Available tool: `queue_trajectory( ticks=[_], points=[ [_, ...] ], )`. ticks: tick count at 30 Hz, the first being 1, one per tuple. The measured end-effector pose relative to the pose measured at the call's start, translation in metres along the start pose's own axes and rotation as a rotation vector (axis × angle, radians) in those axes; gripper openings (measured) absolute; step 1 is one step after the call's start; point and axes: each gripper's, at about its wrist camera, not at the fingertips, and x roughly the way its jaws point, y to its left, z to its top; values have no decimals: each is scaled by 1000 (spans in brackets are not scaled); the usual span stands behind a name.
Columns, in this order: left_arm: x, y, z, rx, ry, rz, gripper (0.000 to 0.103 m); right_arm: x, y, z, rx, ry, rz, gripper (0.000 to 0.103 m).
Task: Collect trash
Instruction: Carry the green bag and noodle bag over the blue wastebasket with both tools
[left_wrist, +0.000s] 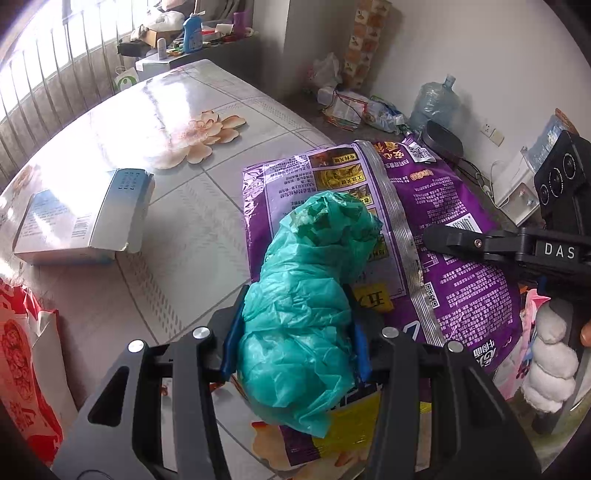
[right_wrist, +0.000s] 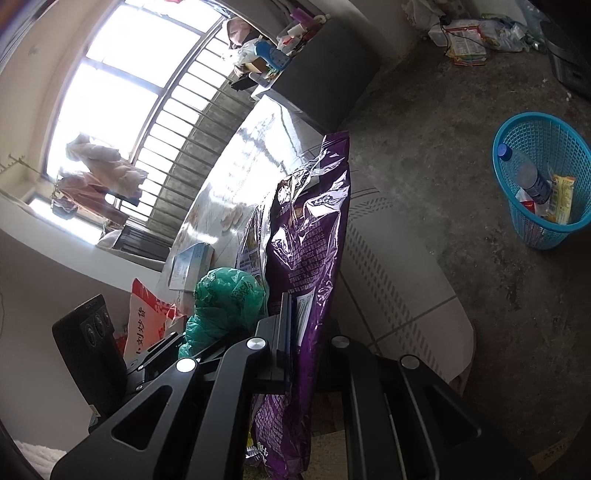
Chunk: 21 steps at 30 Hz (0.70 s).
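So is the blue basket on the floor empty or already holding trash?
Holding trash: the blue basket has a clear bottle and a yellow wrapper inside.

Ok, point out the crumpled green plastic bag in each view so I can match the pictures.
Left wrist view: the green plastic bag sits low at centre, between the left gripper's blue pads, lying on the purple snack bag.
Right wrist view: it shows left of centre, low, beside the upright purple bag.
Shared landmark: the white carton on the table.
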Motion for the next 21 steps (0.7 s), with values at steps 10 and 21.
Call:
queue_trajectory(
  ticks=[10, 21],
  points=[
    [-2, -9, 0, 19, -2, 25, 45, 2, 3, 0, -16, 8, -31, 8],
    [-3, -16, -2, 45, -10, 57, 45, 4, 5, -1, -40, 11, -74, 9]
  ],
)
